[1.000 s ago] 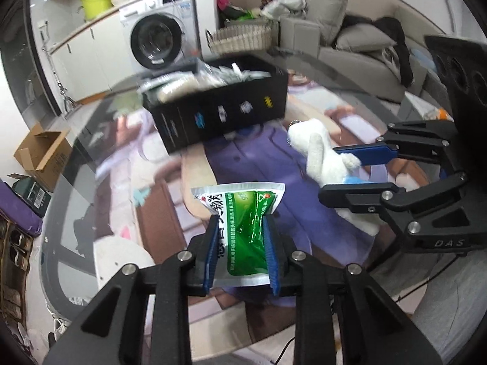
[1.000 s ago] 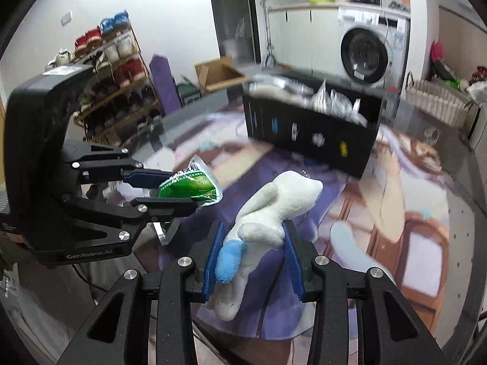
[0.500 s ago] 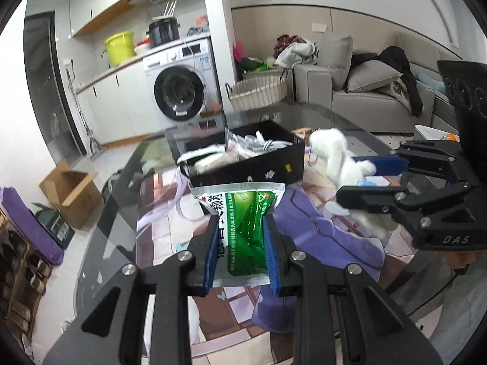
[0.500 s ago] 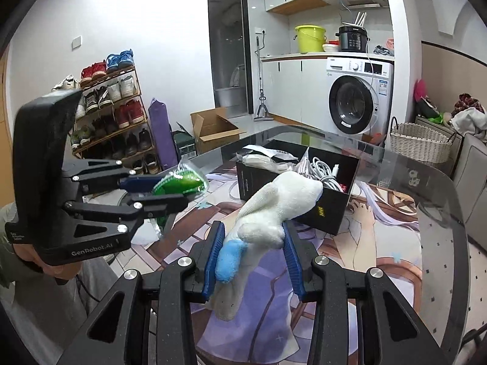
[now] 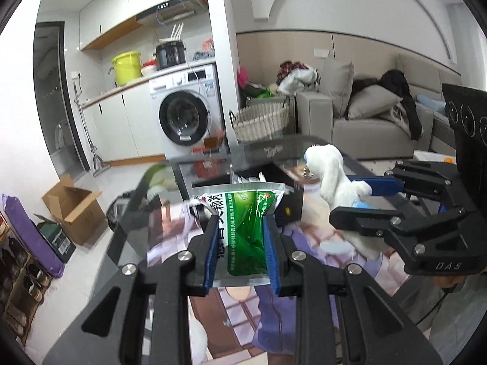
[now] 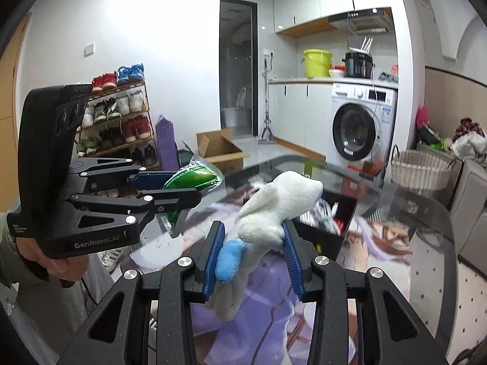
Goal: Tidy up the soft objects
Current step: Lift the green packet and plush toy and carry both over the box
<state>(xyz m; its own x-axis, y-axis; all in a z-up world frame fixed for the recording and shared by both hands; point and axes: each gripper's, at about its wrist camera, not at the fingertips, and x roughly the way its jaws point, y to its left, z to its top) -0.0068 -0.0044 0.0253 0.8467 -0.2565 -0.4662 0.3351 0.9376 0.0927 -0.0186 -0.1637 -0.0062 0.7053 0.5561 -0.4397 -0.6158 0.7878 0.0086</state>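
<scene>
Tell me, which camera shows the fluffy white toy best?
The right wrist view: the toy sits big and central, squeezed in the right gripper. The left wrist view shows it smaller, side-on, partly hidden by that gripper.

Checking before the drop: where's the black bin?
Right wrist view: the black bin sits on the glass table, directly behind the white plush toy.

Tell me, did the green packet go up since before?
Yes. The green packet, clamped in the left gripper, has risen: it was below the black box on the table, and now it overlaps the box.
</scene>
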